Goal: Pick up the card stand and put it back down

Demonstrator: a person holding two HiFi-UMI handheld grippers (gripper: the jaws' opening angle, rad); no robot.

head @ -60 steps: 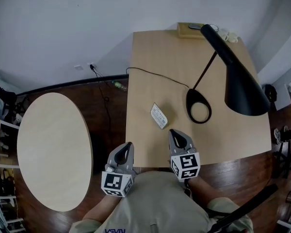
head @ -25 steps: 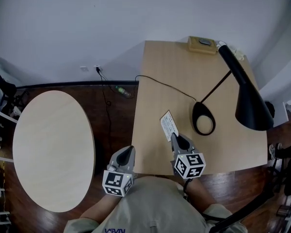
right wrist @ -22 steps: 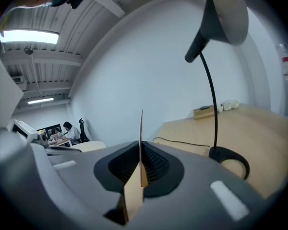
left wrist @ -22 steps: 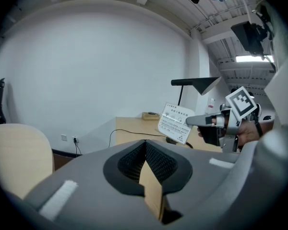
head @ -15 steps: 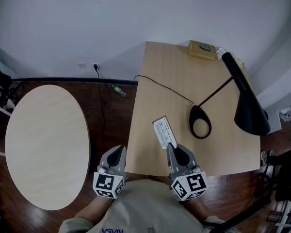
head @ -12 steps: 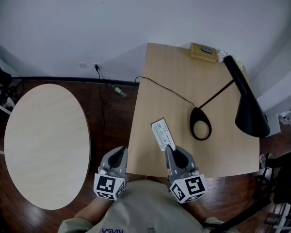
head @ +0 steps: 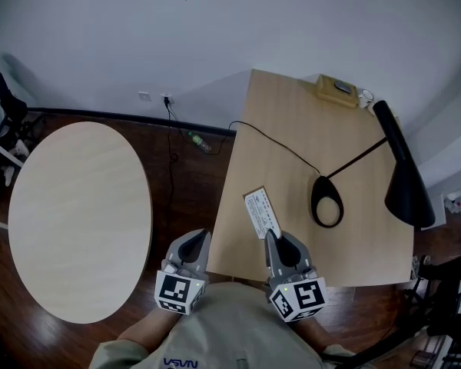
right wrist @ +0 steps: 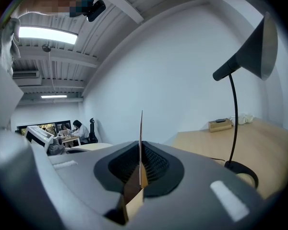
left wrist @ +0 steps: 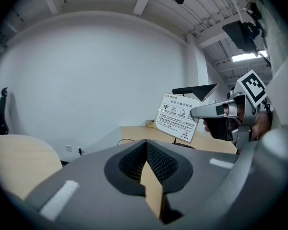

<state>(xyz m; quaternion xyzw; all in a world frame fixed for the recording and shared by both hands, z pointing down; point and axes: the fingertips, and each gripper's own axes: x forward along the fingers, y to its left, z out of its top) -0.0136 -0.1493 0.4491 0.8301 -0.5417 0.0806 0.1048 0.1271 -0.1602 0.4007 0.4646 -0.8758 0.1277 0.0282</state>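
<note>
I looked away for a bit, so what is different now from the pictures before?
The right gripper moved up to the card stand, shut its jaws on the card's edge and lifted it off the square table. Before, the stand stood on the table, untouched. The left gripper stayed shut and empty off the table's edge, and the black lamp stayed where it was.

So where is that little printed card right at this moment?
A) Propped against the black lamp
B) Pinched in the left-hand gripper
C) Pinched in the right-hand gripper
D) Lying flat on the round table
C: the card stand sits edge-on between the closed jaws of the right gripper, and the left gripper view shows that gripper holding it up above the desk.
</note>
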